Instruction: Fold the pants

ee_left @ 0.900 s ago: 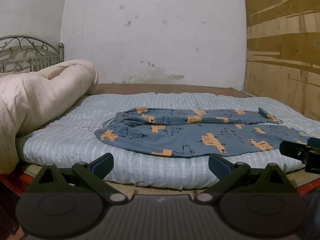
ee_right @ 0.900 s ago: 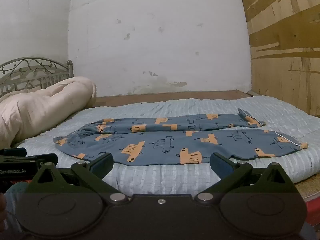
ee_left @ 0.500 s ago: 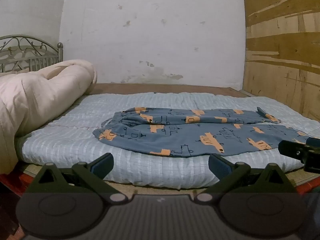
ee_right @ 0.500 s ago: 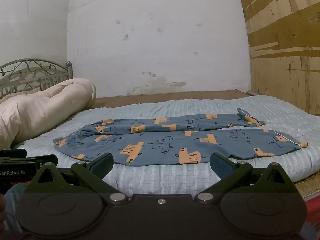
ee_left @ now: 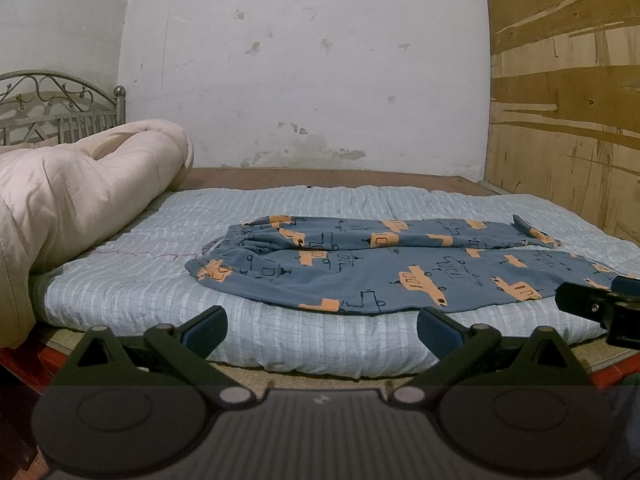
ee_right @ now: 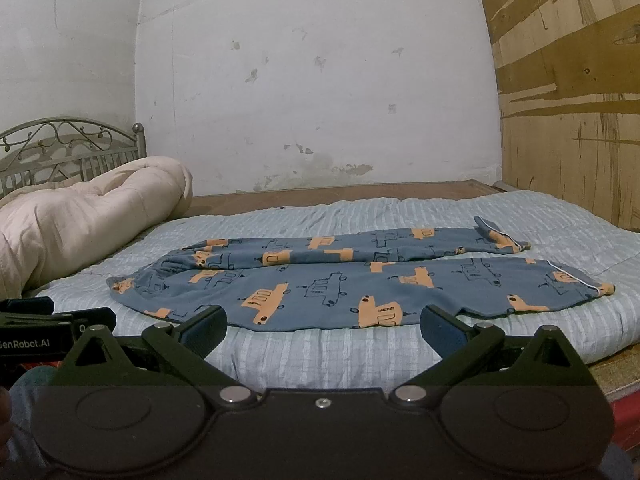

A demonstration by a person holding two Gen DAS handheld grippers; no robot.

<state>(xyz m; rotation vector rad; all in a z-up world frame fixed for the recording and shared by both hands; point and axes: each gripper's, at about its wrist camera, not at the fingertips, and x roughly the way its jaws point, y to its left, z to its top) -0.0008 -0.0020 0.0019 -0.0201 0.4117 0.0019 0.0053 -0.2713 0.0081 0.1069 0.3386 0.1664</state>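
Blue pants on the bed, both my grippers wide open.

In the left wrist view, my left gripper (ee_left: 320,332) sits at the bottom middle, its fingers spread with nothing between them. The blue pants (ee_left: 392,268) lie flat on the striped mattress (ee_left: 120,280), right of middle, and sit a little lower in the frame than a moment ago. In the right wrist view, my right gripper (ee_right: 322,330) is spread wide too, holding nothing. The pants lie across the middle, just as before. A rolled cream blanket (ee_right: 80,220) sits at the left.
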